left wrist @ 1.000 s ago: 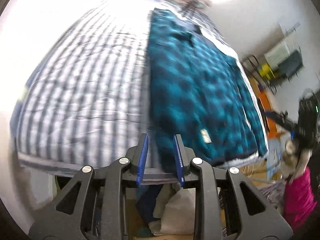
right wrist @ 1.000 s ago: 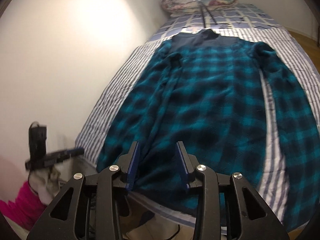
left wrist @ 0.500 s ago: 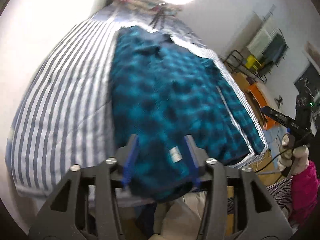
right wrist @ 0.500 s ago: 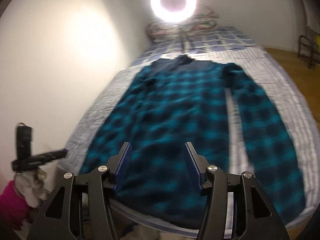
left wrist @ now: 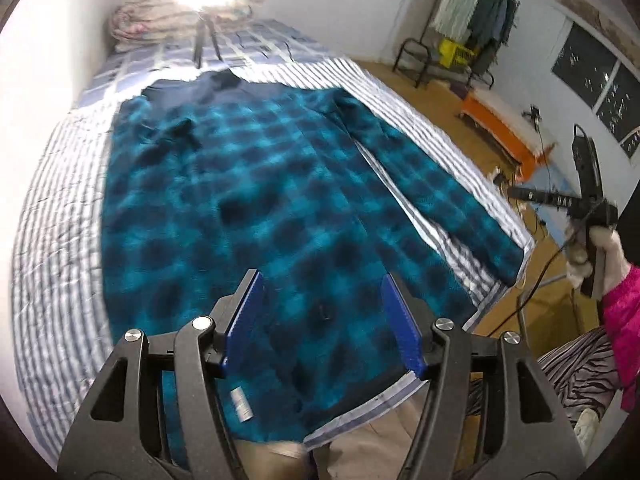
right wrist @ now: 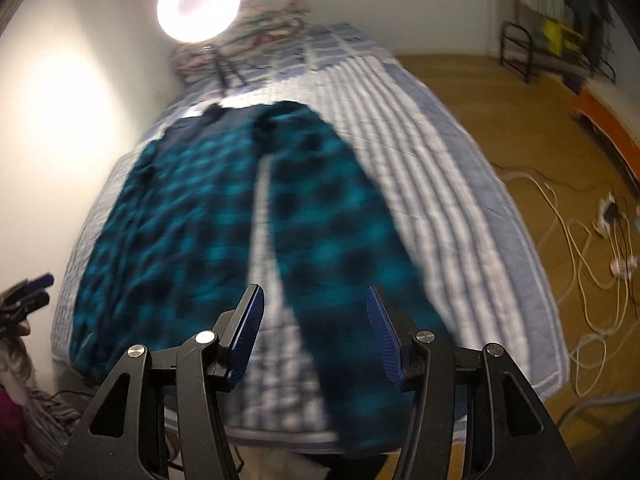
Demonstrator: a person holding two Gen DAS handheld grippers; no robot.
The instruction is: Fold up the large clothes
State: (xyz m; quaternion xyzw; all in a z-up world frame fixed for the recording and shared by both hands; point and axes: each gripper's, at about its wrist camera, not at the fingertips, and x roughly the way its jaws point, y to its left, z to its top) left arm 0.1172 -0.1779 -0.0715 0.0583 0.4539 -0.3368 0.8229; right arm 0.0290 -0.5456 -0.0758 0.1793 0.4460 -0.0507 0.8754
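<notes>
- A teal-and-black plaid shirt [left wrist: 256, 208] lies flat and face down on the bed [left wrist: 60, 216], collar at the far end toward the ring light [right wrist: 199, 3], hem at the near edge.
- Its right sleeve [right wrist: 340, 216] runs straight down beside the body, with a strip of striped bedcover [right wrist: 440, 184] showing between them.
- The left gripper [left wrist: 322, 322] hangs over the shirt's near hem; its blue pads have just been spreading apart and nothing is between them.
- The right gripper [right wrist: 312, 330] hangs over the near end of the sleeve, jaws parted after widening a moment ago, holding nothing.
- In the left wrist view, the right gripper [left wrist: 560, 200] appears at the right, held by a white-gloved hand [left wrist: 600, 248] in a pink sleeve [left wrist: 624, 316].
- Cables [right wrist: 580, 240] lie on the wooden floor [right wrist: 500, 92] right of the bed.
</notes>
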